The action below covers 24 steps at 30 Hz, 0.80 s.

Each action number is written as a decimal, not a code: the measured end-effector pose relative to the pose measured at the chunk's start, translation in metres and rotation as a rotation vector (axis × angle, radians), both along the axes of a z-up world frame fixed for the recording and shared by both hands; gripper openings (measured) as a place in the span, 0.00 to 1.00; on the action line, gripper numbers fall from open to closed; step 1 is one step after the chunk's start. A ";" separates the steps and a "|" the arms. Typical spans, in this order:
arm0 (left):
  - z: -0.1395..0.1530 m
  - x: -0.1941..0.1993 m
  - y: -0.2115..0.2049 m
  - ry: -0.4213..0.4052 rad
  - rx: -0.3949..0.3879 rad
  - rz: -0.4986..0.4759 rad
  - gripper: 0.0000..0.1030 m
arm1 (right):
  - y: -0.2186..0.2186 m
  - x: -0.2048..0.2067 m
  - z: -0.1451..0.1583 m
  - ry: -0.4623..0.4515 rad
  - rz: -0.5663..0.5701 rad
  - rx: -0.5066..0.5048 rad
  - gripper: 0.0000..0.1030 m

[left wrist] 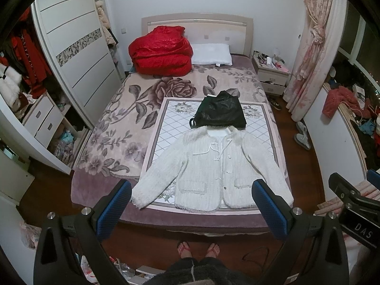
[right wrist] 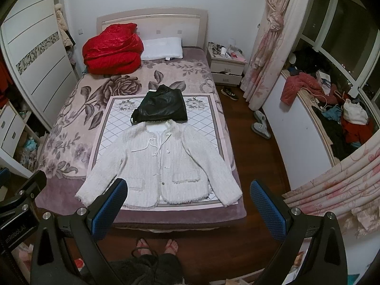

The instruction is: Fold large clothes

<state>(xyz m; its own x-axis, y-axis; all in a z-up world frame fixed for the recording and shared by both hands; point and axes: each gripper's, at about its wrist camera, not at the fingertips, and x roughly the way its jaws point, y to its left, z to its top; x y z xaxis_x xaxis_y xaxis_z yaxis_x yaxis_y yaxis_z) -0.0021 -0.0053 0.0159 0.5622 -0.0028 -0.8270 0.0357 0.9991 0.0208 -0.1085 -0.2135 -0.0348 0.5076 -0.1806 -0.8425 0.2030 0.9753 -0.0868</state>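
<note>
I held both tools up high at the foot of the bed (left wrist: 99, 128), and nothing had been folded yet. This looked like the very start: getting ready to reach for the white fluffy jacket (left wrist: 211, 166).

On my left, the left gripper (left wrist: 191, 204) pointed down at the bed. Its blue fingers (left wrist: 114, 209) were spread wide apart, with nothing between them. They were well above the jacket and did not touch it.

The jacket lay flat and face up on a quilted mat (left wrist: 166, 128) near the foot of the bed. Both sleeves were spread out to the sides, and the left sleeve (left wrist: 152, 185) ran off the mat. A folded black garment (left wrist: 220, 114) sat just past the collar, touching it or nearly so.

On my right, the right gripper (right wrist: 188, 204) also pointed down. Its fingers (right wrist: 268, 209) were wide apart too, and empty. The right sleeve (right wrist: 220, 185) ended near the mat's corner.

I thought the next move was to bring each tool down to a sleeve end, pinch the cloth, and fold the sleeves in over the chest. The fluffy cloth looked thick, so I would need a good deep pinch.
</note>
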 end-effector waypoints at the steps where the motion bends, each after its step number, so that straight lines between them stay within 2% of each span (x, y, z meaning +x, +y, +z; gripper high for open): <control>1: 0.000 0.000 0.000 0.001 -0.001 -0.001 1.00 | 0.000 0.000 0.000 -0.001 0.000 -0.001 1.00; 24: 0.003 -0.001 0.000 -0.004 0.000 -0.003 1.00 | 0.001 -0.002 0.009 -0.005 -0.001 0.001 1.00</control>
